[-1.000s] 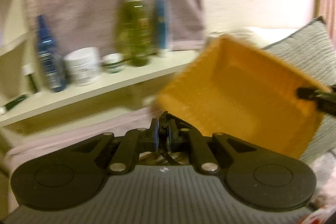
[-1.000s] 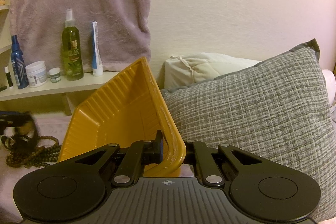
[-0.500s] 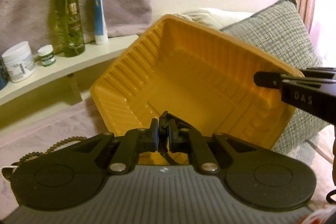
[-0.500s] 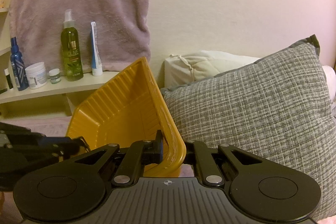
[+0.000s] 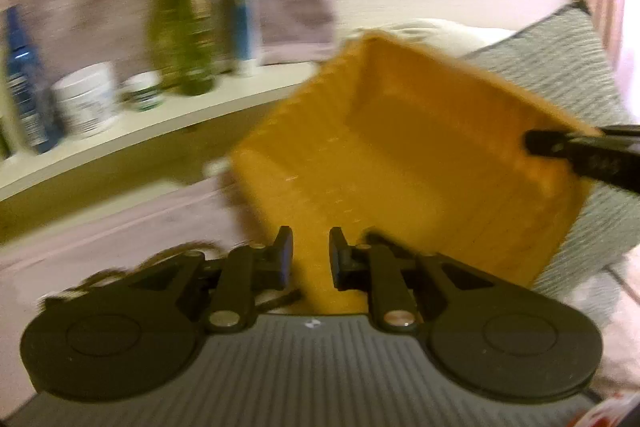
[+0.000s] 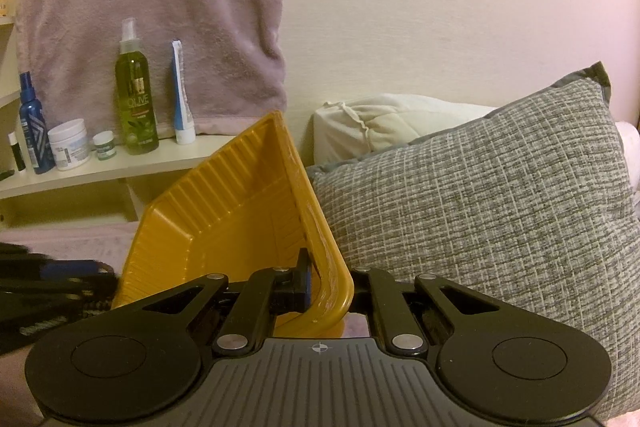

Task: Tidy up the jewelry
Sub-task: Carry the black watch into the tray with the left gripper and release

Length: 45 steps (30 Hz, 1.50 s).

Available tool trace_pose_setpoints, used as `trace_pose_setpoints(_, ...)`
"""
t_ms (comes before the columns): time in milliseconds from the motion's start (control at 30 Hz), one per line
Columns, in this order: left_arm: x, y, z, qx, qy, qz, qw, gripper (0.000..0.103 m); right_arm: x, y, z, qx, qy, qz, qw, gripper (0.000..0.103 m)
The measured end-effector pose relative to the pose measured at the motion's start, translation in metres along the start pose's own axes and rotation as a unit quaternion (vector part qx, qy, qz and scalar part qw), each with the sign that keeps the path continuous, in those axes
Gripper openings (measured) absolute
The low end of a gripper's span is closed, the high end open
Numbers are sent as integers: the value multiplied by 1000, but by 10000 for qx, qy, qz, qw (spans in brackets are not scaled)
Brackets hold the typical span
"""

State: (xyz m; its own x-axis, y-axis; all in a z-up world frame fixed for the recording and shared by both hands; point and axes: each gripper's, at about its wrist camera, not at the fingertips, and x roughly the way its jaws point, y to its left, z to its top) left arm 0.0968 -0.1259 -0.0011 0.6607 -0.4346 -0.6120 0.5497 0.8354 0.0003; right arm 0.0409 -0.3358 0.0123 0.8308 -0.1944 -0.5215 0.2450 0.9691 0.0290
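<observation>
Two tools are in view: the right tool (image 6: 326,289) clamps the rim of a tilted yellow ribbed plastic tray (image 6: 240,211) beside the grey woven pillow (image 6: 480,207); the left tool (image 5: 310,259), jaws opening, holds nothing, the tray (image 5: 400,155) just ahead.

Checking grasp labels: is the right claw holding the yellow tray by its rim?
Yes, in the right wrist view the right claw is clamped on the rim of the tilted yellow tray.

"OLIVE" reads on the green spray bottle (image 6: 136,107) on the shelf (image 6: 120,167), up and left of the right hand-held gripper (image 6: 326,291). Other labels are illegible.
</observation>
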Motion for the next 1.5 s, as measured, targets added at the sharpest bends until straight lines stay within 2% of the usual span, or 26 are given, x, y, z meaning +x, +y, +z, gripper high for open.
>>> trace_pose_setpoints(200, -18, 41, -23, -245, 63, 809, 9964, 23, -1, 1, 0, -9, -1, -13, 10000, 8)
trace_pose_setpoints(300, -25, 58, -34, -331, 74, 1115, 9932, 27, -1, 1, 0, -14, 2, -15, 10000, 8)
trace_pose_setpoints(533, -27, 89, -54, -475, 187, 1701, 9841, 28, -1, 2, 0, -45, -1, -36, 10000, 8)
trace_pose_setpoints(833, -18, 109, -59, -460, 242, 1961, 9792, 29, -1, 2, 1, -93, 0, -41, 9999, 8)
trace_pose_setpoints(1033, -13, 120, -54, -86, 206, 2115, 9771, 29, -1, 2, 1, -114, 2, -45, 9999, 8)
trace_pose_setpoints(1200, -9, 127, -49, 263, 297, 2082, 9773, 29, 0, 0, 1, -114, 6, -44, 9999, 8)
trace_pose_setpoints(1333, -14, 118, -43, 355, 227, 1623, 9858, 29, -1, 0, 1, -113, 7, -48, 9999, 8)
trace_pose_setpoints(1500, -11, 85, -47, 643, 180, 1005, 9927, 29, 0, 0, 1, -105, 9, -56, 9999, 8)
